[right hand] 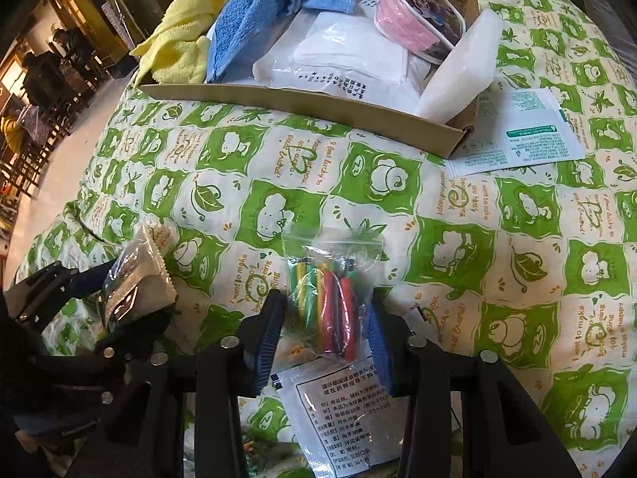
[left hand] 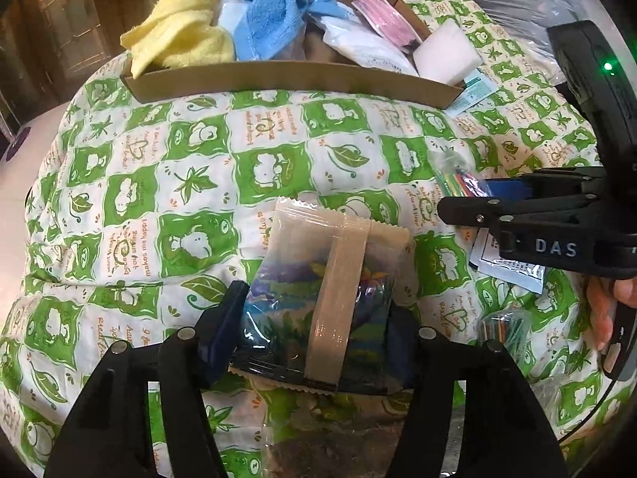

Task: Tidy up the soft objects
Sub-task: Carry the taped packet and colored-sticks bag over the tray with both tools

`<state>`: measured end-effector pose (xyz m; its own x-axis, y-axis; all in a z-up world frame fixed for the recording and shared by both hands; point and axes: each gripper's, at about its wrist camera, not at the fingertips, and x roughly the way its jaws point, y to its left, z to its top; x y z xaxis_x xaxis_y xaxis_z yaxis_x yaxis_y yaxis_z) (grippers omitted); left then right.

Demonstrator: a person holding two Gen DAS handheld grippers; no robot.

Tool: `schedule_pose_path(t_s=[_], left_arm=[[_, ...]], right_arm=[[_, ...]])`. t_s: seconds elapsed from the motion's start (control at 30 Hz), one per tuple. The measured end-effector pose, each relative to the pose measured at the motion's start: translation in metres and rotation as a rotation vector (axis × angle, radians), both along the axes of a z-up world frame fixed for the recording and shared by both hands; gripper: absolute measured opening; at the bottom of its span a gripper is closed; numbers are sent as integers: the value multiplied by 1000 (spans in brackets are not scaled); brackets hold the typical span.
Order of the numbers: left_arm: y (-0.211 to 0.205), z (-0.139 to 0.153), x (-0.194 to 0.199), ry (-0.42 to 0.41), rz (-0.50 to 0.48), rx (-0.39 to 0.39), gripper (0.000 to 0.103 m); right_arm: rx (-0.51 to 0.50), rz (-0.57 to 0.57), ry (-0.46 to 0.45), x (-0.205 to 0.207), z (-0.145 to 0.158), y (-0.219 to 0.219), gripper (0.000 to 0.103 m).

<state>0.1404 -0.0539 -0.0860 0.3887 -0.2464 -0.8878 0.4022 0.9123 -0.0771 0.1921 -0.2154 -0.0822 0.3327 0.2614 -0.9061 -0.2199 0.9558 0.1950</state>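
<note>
Our left gripper [left hand: 318, 330] jaws held the snack packet [left hand: 318, 290] and our right gripper [right hand: 322, 318] jaws held the little bag of colored sticks [right hand: 330, 302], both pointing lengthwise toward the cardboard box [right hand: 302, 103] at the frame's top.

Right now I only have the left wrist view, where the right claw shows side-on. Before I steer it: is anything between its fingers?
Observer: Yes. The right wrist view shows a clear zip bag of coloured sticks between the right claw fingers, with both pads against it.
Operator: And the white thing under that claw?
Observer: It is a white sachet with framed black print. It lies flat on the quilt, its top edge under the bag.
Operator: What is the pink item in the box?
Observer: A pink pouch with a clear, picture-printed face, resting on a white packet.
</note>
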Motion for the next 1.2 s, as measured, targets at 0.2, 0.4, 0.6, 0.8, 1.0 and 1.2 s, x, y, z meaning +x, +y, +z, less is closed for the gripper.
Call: schedule_pose_path(t_s=[0.2,0.4,0.6,0.8,1.0,1.2], left_arm=[[7,11,-5,-15,7,-27,60],[22,20,-6,-49,35,-67,60],[35,23,-8,-59,68,-95,60],[32,24,-8,-61,63,-87,60],[28,23,-6,-67,71,-80,60],[30,29,-5,-84,84,-69,60]], right_arm=[[-9,-2,-13,-2,1,0,26],[24,-4,-28,-6,7,-5,24],[65,12,-62,-11,17,-7,24],[67,12,-57,-10,17,-7,24],[68,11,-58,-10,17,-5,24],[77,6,-64,-12,20,-7,24]])
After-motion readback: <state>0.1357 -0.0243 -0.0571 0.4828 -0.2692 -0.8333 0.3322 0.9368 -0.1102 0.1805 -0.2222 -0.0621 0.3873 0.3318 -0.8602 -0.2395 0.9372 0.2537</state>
